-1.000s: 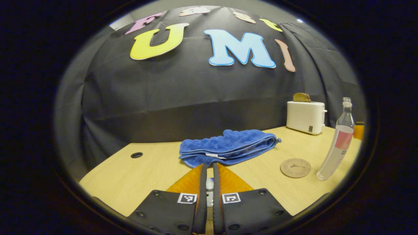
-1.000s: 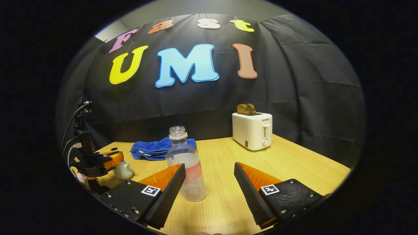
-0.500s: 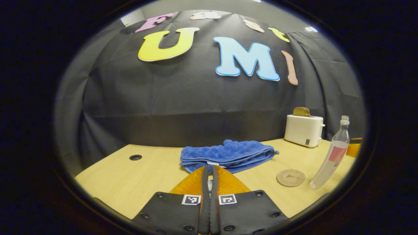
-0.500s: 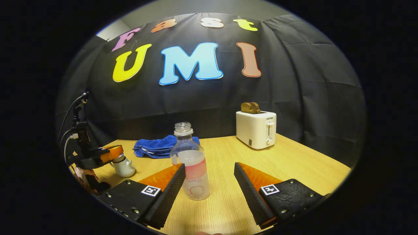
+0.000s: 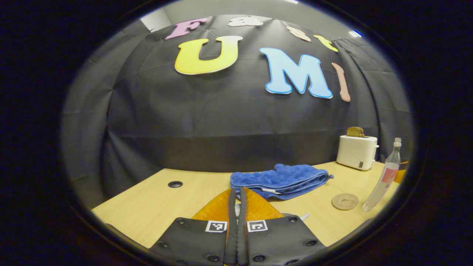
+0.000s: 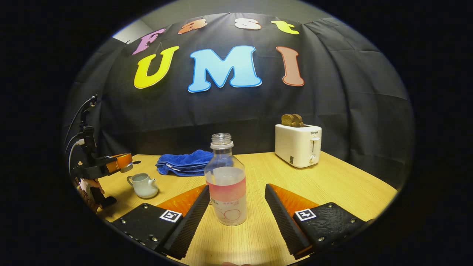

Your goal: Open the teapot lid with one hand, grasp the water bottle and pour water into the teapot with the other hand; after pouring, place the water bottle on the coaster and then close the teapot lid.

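We hold the lid (image 6: pixel 126 168) pinched in our left gripper (image 6: pixel 120 162) above the open teapot (image 6: pixel 143 186); our right gripper (image 6: pixel 236 201) gapes around the water bottle (image 6: pixel 226 181) on the worktop (image 6: pixel 332 188). Next we should close on it.

Each tool (image 6: pixel 236 207) carries dark plates studded with screws and square coded tags; the left tool (image 6: pixel 111 166) trails thin cables

Uncapped clear water bottle (image 6: pixel 226 181) stands upright, part full; white teapot (image 6: pixel 144 185) sits open, lid (image 6: pixel 126 168) lifted above; round coaster (image 5: pixel 344 201) lies flat
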`<state>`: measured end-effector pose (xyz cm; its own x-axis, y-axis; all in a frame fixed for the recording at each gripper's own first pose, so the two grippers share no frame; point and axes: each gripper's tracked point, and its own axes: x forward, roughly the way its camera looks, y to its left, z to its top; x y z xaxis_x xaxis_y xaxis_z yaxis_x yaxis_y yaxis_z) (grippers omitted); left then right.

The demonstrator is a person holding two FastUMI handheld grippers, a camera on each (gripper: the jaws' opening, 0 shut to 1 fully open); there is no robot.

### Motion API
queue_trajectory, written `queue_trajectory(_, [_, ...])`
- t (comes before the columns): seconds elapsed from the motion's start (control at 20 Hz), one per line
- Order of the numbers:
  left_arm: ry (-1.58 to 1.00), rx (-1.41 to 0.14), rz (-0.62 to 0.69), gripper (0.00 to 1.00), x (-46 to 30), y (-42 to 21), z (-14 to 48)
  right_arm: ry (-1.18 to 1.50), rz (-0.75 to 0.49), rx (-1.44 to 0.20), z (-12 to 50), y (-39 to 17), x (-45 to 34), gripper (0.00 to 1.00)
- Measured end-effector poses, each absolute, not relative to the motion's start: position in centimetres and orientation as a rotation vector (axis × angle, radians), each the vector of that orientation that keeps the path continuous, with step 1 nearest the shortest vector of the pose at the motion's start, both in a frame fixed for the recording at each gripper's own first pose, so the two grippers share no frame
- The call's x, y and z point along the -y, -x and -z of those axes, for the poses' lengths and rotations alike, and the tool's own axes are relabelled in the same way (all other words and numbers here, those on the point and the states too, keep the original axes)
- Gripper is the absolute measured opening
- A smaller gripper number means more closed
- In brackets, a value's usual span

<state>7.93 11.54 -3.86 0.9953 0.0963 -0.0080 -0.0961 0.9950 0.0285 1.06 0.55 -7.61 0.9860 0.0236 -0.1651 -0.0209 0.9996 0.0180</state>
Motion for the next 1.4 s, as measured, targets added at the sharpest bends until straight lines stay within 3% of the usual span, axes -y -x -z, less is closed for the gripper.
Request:
queue_trajectory(0.35, [-0.044, -0.042, -0.189, 0.05, -18.6, -7.6, 5.4, 0.038, -0.039, -0.204, 9.1, -2.9, -1.3, 0.96])
queue_trajectory(0.75, [-0.034, -0.068, -0.211, 0.05, -21.2, -7.6, 6.4, 0.114, -0.008, -0.230, 10.5, -4.8, -1.4, 0.96])
queue_trajectory(0.9, [-0.023, -0.073, -0.209, 0.05, -21.2, -7.6, 6.7, 0.130, -0.002, -0.244, 10.8, -5.2, -1.4, 0.84])
queue_trajectory(1.4, [-0.010, -0.096, -0.203, 0.06, -21.3, -7.6, 7.1, 0.335, 0.012, -0.185, 8.2, -7.0, -3.2, 0.80])
